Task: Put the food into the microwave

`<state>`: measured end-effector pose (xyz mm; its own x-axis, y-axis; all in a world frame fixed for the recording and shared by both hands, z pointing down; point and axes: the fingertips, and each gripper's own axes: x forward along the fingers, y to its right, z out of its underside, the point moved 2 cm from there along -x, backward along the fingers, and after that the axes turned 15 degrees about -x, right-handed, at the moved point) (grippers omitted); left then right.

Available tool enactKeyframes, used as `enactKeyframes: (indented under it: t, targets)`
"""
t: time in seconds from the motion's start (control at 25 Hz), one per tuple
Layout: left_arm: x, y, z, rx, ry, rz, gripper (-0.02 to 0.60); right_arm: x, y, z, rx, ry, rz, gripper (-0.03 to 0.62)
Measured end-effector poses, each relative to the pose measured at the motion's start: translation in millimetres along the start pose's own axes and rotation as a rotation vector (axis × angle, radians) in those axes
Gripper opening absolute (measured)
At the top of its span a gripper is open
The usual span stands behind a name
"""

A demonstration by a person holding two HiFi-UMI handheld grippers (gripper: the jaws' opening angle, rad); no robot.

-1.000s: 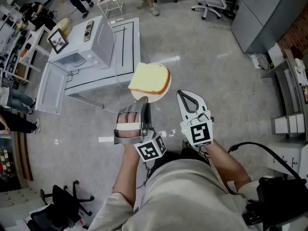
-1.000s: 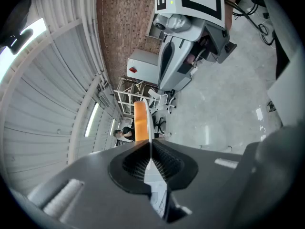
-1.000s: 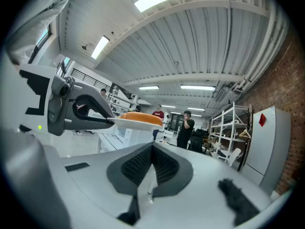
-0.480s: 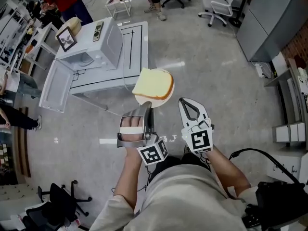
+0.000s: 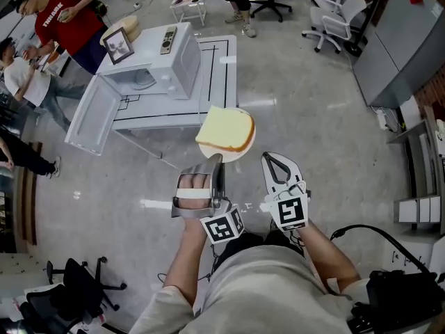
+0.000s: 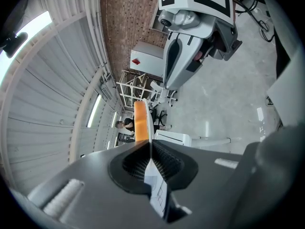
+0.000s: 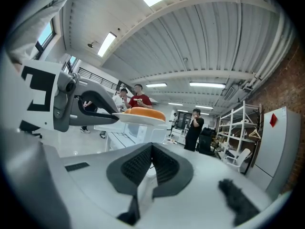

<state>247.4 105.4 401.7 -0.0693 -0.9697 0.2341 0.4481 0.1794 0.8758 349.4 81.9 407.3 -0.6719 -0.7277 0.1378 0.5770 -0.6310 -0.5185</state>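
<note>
A slice of bread (image 5: 226, 129) lies on a small white plate (image 5: 240, 152) that I carry above the floor. My left gripper (image 5: 217, 157) is shut on the plate's near rim; the left gripper view shows the plate (image 6: 148, 123) edge-on between its pads, with the bread (image 6: 141, 125) on it. My right gripper (image 5: 266, 156) is alongside, to the right of the plate, shut and holding nothing. The white microwave (image 5: 149, 65) stands ahead to the left on a white table (image 5: 208, 82), its door (image 5: 90, 120) swung open.
Several people stand at the upper left beyond the microwave, one in a red shirt (image 5: 66, 23). Office chairs (image 5: 334, 19) and a grey cabinet (image 5: 400, 40) are at the upper right. A black chair (image 5: 76, 294) is at the lower left.
The microwave and its table have come nearer and lower in the head view as I carry the plate toward them. Both grippers keep their hold and spacing.
</note>
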Motion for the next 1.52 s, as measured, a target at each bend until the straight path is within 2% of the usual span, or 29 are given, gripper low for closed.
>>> enactKeyframes:
  t: [0.28, 0.6, 1.16, 1.52]
  targets:
    - [-6.5, -21.8, 58.3, -0.002, -0.034, -0.015, 0.023, 39.0, -43.4, -29.3, 0.011, 0.029, -0.030, 0.011]
    - [9.0, -45.4, 108.6, -0.042, -0.110, -0.049, 0.023, 88.6, -70.3, -47.8, -0.030, 0.054, -0.117, 0.011]
    - [95.9, -105.9, 196.5, -0.044, -0.275, -0.101, 0.023, 242.2, -85.4, -74.9, -0.019, 0.168, -0.269, 0.011]
    - [127.5, -117.3, 255.1, -0.065, -0.396, -0.106, 0.023, 310.2, -107.4, -78.5, -0.038, 0.199, -0.387, 0.011]
